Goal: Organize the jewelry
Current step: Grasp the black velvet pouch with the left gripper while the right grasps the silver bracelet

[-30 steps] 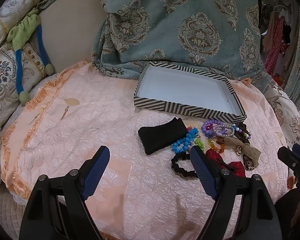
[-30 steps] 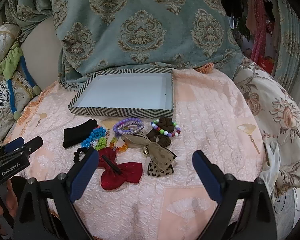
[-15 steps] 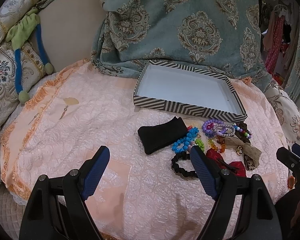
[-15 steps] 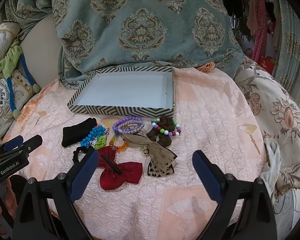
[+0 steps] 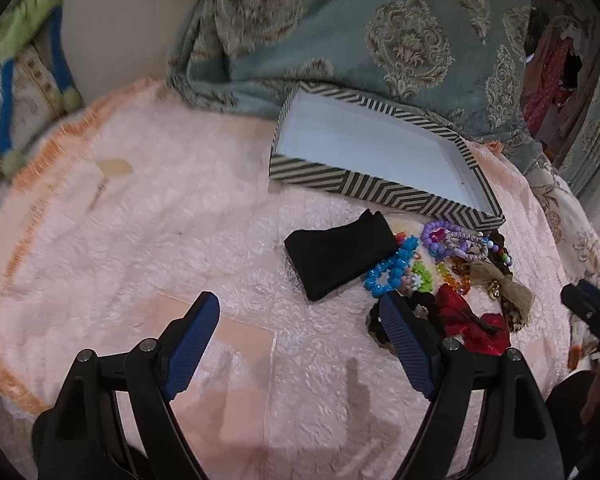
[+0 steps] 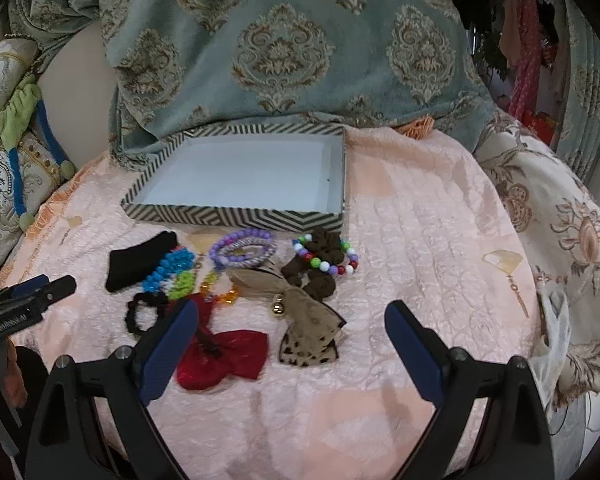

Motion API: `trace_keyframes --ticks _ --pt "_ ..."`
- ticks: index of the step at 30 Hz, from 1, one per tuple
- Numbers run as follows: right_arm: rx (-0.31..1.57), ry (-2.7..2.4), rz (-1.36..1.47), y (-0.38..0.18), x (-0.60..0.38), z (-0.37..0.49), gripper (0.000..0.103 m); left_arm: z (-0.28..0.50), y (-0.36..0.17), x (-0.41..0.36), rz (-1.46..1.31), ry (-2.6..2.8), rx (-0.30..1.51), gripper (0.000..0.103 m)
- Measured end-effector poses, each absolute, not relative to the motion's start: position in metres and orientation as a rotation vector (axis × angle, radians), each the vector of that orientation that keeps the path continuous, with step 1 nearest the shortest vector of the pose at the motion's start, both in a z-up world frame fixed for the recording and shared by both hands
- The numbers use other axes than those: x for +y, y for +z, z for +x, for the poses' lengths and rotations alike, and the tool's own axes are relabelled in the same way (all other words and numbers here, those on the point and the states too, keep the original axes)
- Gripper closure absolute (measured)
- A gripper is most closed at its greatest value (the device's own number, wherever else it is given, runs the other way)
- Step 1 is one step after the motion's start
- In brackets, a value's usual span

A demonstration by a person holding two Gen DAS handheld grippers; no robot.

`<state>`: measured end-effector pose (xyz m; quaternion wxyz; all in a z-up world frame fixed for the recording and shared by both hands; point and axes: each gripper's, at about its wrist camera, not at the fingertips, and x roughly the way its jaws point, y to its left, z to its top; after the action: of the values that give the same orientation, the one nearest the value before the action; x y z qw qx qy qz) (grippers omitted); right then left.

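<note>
The jewelry lay in a small heap on a pink quilt (image 6: pixel 420 216), just near the striped tray (image 6: pixel 236 216), and the tray had nothing in it. All these things looked light and soft or bendy. The red bow (image 6: pixel 224 354) and the tan bow (image 6: pixel 300 316) were floppy cloth, so a pinch at the middle knot would likely work best. The bead rings, like the blue bracelet (image 5: pixel 390 268), the purple bracelets (image 6: pixel 244 248) and the colorful bead bracelet (image 6: pixel 326 258), were hard, round and a bit slippery, so it seemed best to nip across one side of the ring. The black scrunchie (image 6: pixel 144 314) and the brown scrunchie (image 6: pixel 312 272) were squishy and easy to squeeze. The black cloth (image 5: pixel 336 256) was soft too. The right gripper (image 6: pixel 292 344) had its jaws wide apart and held nothing; the red bow lay just by its left jaw and the tan bow sat between the jaws, a little farther off. The left gripper (image 5: pixel 300 332) was also wide and empty, with the heap off to its right and the black cloth just beyond its jaws.
</note>
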<state>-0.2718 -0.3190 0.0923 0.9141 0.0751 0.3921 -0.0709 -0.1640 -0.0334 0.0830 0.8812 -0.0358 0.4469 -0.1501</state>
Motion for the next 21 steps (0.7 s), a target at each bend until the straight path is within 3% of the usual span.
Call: trace_keyframes --ticks 4,9,16,21 --pt "0.815 -0.124 0.174 0.080 -0.332 -0.259 0.012 -0.144 0.071 -0.036 -0.088 -0.337 0.951 0.034" --pt "0.865 -0.066 0.163 0.068 -0.339 -0.227 0.030 -0.115 0.056 -0.047 -0.092 -0.340 0.995 0.034" --pt "0.915 0.054 0.138 0.061 -0.322 -0.178 0.047 -0.091 0.041 -0.061 -0.084 -0.343 1.042 0.050" --pt "0.976 0.094 0.141 0.044 -0.318 -0.152 0.066 -0.082 0.037 -0.071 -0.072 -0.364 1.057 0.067"
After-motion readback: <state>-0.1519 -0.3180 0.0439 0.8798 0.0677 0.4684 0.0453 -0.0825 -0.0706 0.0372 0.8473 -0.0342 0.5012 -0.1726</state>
